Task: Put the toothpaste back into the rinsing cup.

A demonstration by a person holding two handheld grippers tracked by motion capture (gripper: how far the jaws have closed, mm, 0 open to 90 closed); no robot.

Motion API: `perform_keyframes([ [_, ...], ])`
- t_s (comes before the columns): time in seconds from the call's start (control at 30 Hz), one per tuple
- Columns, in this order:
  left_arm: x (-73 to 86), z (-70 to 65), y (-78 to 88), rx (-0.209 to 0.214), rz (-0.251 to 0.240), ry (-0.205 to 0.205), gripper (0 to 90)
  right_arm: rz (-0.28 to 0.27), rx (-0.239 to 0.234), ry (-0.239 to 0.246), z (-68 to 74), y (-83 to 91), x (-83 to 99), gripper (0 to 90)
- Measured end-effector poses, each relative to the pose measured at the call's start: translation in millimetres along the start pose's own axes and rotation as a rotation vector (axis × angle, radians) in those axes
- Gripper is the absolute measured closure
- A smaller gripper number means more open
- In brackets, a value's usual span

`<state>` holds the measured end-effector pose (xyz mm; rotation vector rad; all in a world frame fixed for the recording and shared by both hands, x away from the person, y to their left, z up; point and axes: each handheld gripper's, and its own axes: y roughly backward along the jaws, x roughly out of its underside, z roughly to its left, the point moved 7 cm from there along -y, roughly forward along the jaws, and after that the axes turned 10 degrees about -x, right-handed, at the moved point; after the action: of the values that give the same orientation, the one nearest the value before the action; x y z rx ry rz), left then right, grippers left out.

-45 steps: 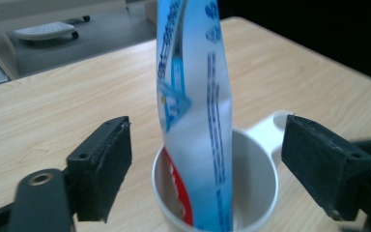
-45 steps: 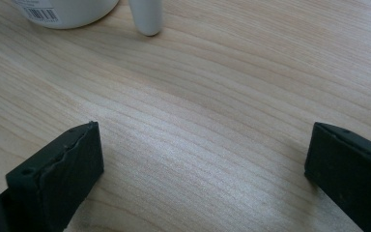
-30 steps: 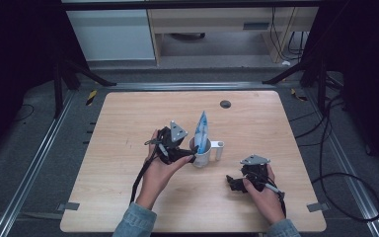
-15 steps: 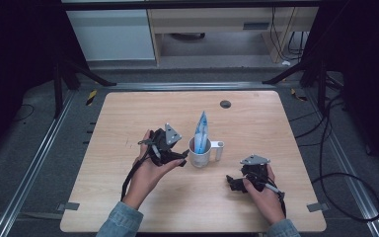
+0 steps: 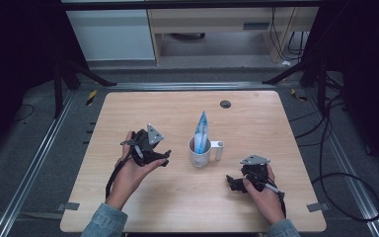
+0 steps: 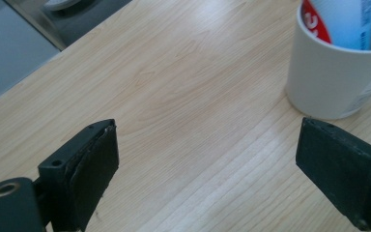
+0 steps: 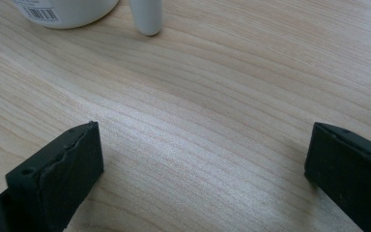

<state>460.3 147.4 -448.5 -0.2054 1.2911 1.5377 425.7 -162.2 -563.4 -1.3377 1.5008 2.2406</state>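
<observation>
White mug (image 5: pixel 200 153) sits around the middle of the worktop (image 5: pixel 177 108), a bit toward the right edge, handle pointing at the right side. There's a blue-and-white toothpaste tube (image 5: pixel 202 131) standing in it, sticking well up past the rim.

Left tongs (image 5: pixel 164 159) are just left of the mug, near but not touching, jaws spread wide with nothing between them but bare wood. In the left gripper view the mug (image 6: pixel 335 72) is off beside the right jaw.

Right tongs (image 5: pixel 233 181) are near the front edge, right of the mug, also released and holding nothing. Small dark round thing (image 5: pixel 225 104) lies near the far edge.
</observation>
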Motion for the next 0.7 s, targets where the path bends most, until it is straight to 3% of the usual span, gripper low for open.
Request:
perform_keyframes([
  [0.4,33.5,30.2,-10.4,-0.029,0.068,0.051,7.4,0.0,0.0,0.0,0.0,0.0,0.0,0.4],
  [0.7,52.0,41.5,-17.5,-0.037,0.096,0.089,7.4,-0.001,-0.001,0.0,0.1,-0.2,0.0,0.4],
])
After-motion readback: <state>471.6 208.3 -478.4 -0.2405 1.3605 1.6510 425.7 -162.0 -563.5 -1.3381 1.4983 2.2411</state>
